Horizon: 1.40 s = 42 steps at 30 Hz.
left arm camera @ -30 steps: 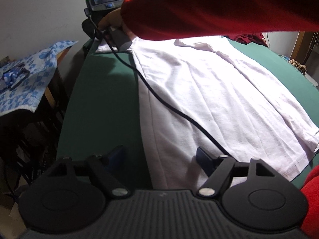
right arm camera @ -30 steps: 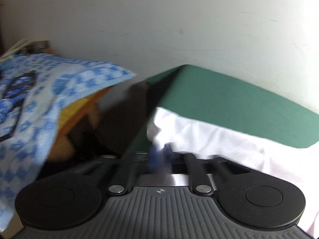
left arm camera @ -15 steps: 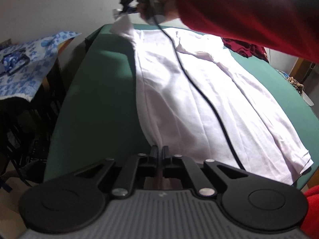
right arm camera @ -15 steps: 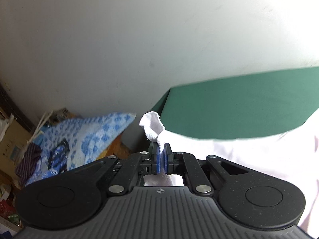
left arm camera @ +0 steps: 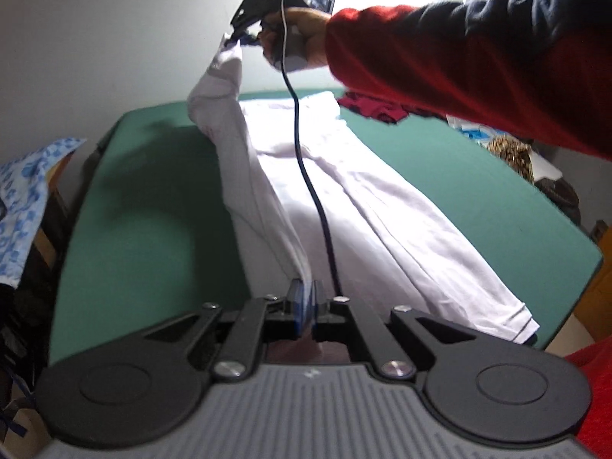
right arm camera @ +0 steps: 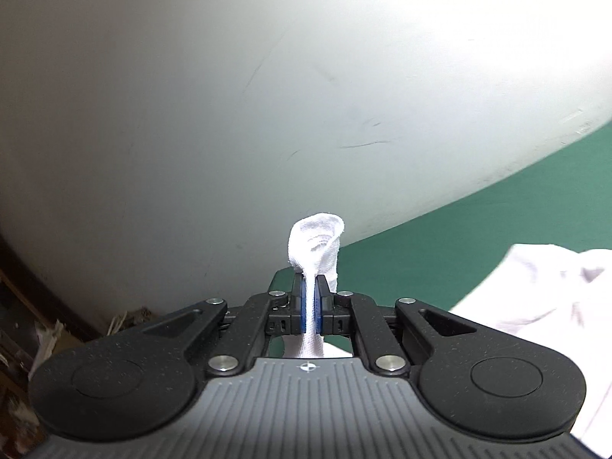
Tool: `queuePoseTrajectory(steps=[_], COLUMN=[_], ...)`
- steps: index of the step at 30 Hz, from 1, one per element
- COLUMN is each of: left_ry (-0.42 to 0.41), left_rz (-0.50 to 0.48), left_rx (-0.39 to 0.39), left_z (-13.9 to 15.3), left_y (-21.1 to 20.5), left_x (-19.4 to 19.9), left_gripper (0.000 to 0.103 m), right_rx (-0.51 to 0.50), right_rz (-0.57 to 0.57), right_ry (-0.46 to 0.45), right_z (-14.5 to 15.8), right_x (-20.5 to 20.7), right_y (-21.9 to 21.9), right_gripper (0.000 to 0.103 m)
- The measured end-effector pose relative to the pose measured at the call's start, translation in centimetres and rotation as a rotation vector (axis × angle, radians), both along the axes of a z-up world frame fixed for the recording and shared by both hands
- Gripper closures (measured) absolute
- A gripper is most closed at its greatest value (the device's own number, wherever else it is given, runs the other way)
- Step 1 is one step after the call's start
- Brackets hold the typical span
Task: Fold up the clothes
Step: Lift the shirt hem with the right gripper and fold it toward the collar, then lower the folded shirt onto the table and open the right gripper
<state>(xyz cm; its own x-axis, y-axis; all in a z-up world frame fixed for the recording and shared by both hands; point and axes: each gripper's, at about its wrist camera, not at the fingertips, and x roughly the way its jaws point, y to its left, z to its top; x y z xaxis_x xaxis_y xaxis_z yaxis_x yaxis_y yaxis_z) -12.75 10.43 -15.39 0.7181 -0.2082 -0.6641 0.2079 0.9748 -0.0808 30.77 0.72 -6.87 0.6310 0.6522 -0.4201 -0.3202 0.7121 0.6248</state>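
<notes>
Green felt covers the table, which fills most of the left wrist view and runs back to a pale, scuffed wall (faint dark scratches show on it in the right wrist view). On that felt lies the white garment, spread lengthwise down the table, its left edge lifted off the surface in a taut ridge between the two grippers while the rest lies flat and creased. Off the table's left side hangs a blue-and-white patterned cloth over dark clutter; at the far right end sits a crumpled dark red garment, and beyond it a brown spiky-looking object I cannot identify. A red sleeve reaches across the top of the left view, its hand holding the right gripper raised above the far end, a black cable trailing down over the cloth. The right gripper's jaws are clenched on a bunched corner of the white garment, which pokes up past the pads. The left gripper is likewise clamped tight on the near edge of the white garment.
</notes>
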Motion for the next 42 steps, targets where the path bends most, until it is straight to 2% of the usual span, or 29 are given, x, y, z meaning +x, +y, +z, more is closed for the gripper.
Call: queuePoseTrajectory(steps=[5, 11, 17, 21, 24, 26, 27, 29, 30, 33, 35, 38, 40, 42], left_ry=[0.08, 0.174, 0.216, 0.239, 0.257, 0.25, 0.244, 0.23, 0.221, 0.227, 0.237, 0.28, 0.308, 0.309], left_rz=[-0.024, -0.013, 0.006, 0.011, 0.025, 0.056, 0.073, 0.106, 0.121, 0.139, 0.124, 0.09, 0.076, 0.066], left_rx=[0.05, 0.061, 0.091, 0.123, 0.13, 0.121, 0.116, 0.105, 0.102, 0.077, 0.049, 0.045, 0.065, 0.079], left_z=[-1.7, -3.4, -3.7, -3.3, -2.2, -1.3, -0.8, 0.1, 0.2, 0.0, -0.8, -2.7, -3.7, -3.7], left_y=[-3.3, -5.1, -5.6, -6.4, -6.3, -5.8, -5.5, -4.9, -4.7, -5.1, -5.9, -7.5, -8.3, -8.7], left_x=[1.2, 1.8, 1.2, 1.0, 0.1, -0.4, -0.7, -1.1, -0.8, 0.4, 1.1, 1.0, 0.0, -1.0], left_gripper=[0.103, 0.103, 0.103, 0.101, 0.101, 0.098, 0.087, 0.072, 0.072, 0.072, 0.072, 0.072, 0.072, 0.069], right_rx=[0.02, 0.017, -0.041, -0.071, -0.092, -0.095, -0.1, -0.077, -0.06, 0.049, 0.054, -0.001, -0.056, -0.058], right_rz=[-0.018, -0.048, -0.098, -0.122, -0.145, -0.103, -0.066, 0.062, 0.128, 0.315, 0.283, 0.094, 0.004, 0.009], right_ry=[0.06, 0.114, 0.111, 0.116, 0.059, -0.028, -0.067, -0.068, -0.056, 0.12, 0.178, 0.236, 0.186, 0.135], right_z=[-2.8, -6.2, -7.8, -9.0, -8.5, -7.4, -6.8, -6.7, -6.7, -8.6, -9.9, -10.3, -9.9, -10.2], right_x=[0.3, 0.0, 0.1, -0.8, -2.2, -3.9, -4.6, -4.8, -4.9, -4.0, -4.0, -5.2, -6.5, -7.7], right_y=[-5.1, -9.6, -12.3, -13.3, -14.6, -13.7, -13.1, -12.0, -11.5, -9.6, -9.5, -11.9, -13.6, -14.6], right_gripper=[0.098, 0.098, 0.098, 0.093, 0.09, 0.09, 0.088, 0.081, 0.074, 0.074, 0.074, 0.08, 0.079, 0.077])
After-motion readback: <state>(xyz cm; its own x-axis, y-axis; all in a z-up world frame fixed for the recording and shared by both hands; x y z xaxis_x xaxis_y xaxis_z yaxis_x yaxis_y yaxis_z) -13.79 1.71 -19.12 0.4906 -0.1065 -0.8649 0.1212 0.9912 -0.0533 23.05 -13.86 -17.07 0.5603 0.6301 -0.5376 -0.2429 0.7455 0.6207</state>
